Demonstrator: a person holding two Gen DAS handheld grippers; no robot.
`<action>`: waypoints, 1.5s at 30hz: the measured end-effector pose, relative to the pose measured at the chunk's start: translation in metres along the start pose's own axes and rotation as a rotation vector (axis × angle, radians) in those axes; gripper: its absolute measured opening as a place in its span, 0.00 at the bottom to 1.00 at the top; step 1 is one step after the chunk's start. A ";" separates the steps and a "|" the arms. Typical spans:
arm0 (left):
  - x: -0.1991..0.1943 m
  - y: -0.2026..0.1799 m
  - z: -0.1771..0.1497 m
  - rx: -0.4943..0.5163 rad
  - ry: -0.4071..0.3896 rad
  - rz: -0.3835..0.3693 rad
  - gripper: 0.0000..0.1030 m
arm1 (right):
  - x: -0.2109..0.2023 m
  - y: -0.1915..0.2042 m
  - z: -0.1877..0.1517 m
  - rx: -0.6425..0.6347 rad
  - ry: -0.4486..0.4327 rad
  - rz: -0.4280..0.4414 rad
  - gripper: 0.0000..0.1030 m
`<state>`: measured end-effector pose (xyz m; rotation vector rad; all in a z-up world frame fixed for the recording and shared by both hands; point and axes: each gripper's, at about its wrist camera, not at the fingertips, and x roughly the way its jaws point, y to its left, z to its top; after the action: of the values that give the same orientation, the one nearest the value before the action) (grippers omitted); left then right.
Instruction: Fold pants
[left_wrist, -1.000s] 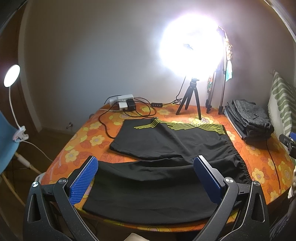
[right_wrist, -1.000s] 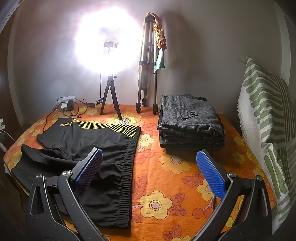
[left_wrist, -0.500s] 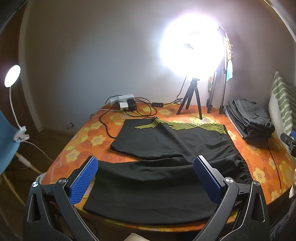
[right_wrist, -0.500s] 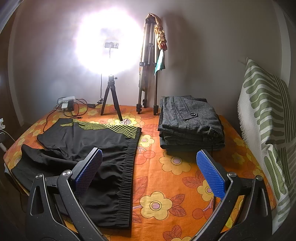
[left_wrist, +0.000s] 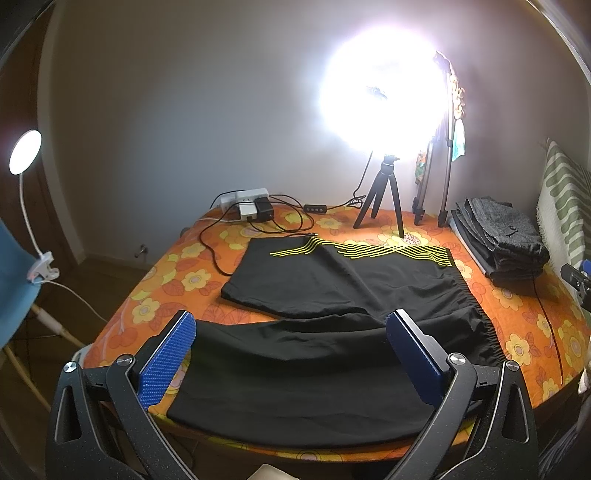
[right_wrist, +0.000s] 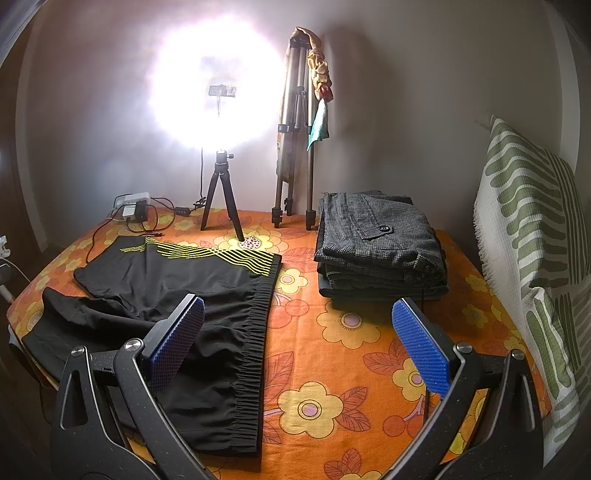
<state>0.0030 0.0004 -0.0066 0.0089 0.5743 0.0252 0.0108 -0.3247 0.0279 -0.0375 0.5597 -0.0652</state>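
Note:
Black pants (left_wrist: 332, 295) with yellow stripes lie spread flat on the orange flowered cloth, legs pointing left and elastic waistband (right_wrist: 255, 332) to the right. My left gripper (left_wrist: 291, 325) hovers open above the near leg, nothing between its blue pads. In the right wrist view the same pants (right_wrist: 166, 288) fill the left half of the surface. My right gripper (right_wrist: 299, 310) is open over the bare cloth just right of the waistband, holding nothing.
A stack of folded grey trousers (right_wrist: 380, 247) sits at the back right, beside a green-patterned pillow (right_wrist: 532, 251). A ring light on a small tripod (right_wrist: 221, 192), a folded tripod (right_wrist: 295, 147), a power strip with cables (left_wrist: 251, 210) line the far edge. A clip lamp (left_wrist: 26, 158) stands left.
Both grippers have drifted very slightly; the view barely shifts. The pants lie as before and both grippers stay open.

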 end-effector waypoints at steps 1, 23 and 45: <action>0.000 0.000 -0.001 0.001 0.000 0.000 1.00 | 0.000 0.000 0.000 0.000 0.000 0.000 1.00; 0.005 -0.001 -0.012 0.046 0.007 -0.030 1.00 | -0.001 0.003 -0.004 -0.024 0.007 0.041 1.00; 0.026 0.044 -0.068 0.103 0.212 -0.128 0.45 | 0.013 0.062 -0.082 -0.404 0.195 0.461 0.72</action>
<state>-0.0131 0.0453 -0.0766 0.0707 0.7864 -0.1296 -0.0185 -0.2656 -0.0517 -0.2967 0.7575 0.4987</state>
